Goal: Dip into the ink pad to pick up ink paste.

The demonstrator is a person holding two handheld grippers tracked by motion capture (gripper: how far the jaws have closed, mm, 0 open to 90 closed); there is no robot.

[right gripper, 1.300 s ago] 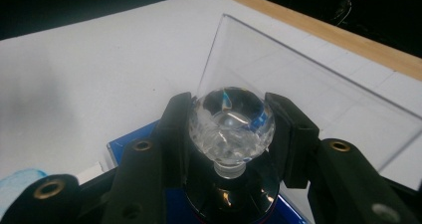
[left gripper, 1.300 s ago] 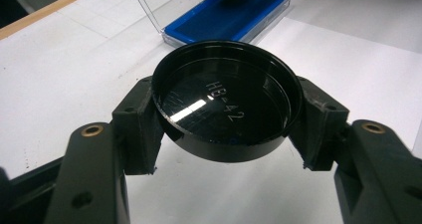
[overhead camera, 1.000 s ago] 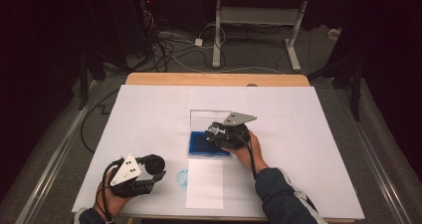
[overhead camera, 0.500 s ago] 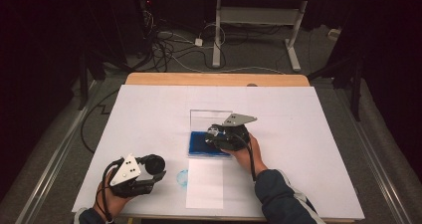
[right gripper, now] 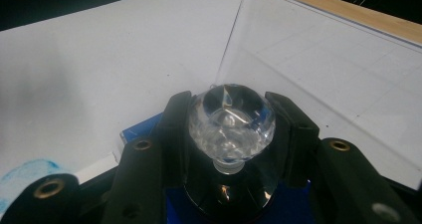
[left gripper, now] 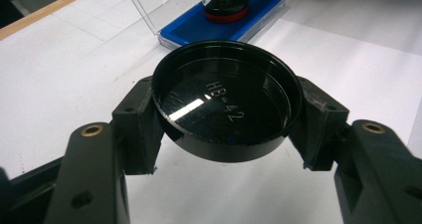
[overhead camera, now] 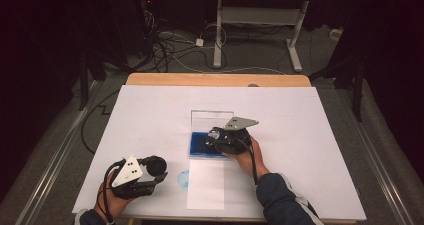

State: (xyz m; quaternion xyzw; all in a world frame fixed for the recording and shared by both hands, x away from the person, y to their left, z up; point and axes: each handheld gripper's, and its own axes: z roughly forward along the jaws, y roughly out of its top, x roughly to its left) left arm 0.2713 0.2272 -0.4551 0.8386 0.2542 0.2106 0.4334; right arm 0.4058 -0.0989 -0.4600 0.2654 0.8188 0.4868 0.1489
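Observation:
A black round lid (left gripper: 226,102) marked HB-42 is clamped between the jaws of my left gripper (left gripper: 226,114), which is shut on it just above the white table cover. From above, that left gripper (overhead camera: 152,171) sits at the front left with the lid (overhead camera: 154,163) at its tip. My right gripper (right gripper: 231,122) is shut on a clear faceted crystal knob (right gripper: 231,117) standing on a black base (right gripper: 229,191) inside an open blue case (overhead camera: 200,147). The right gripper (overhead camera: 216,137) hangs over that case. In the left gripper view the black and red base (left gripper: 226,7) stands in the blue case (left gripper: 194,27).
The case's clear lid (overhead camera: 212,117) stands upright behind the blue tray. A white paper sheet (overhead camera: 206,185) lies in front of the case, with a pale blue cloth (overhead camera: 183,179) at its left. The wooden table edge (overhead camera: 215,79) runs along the back.

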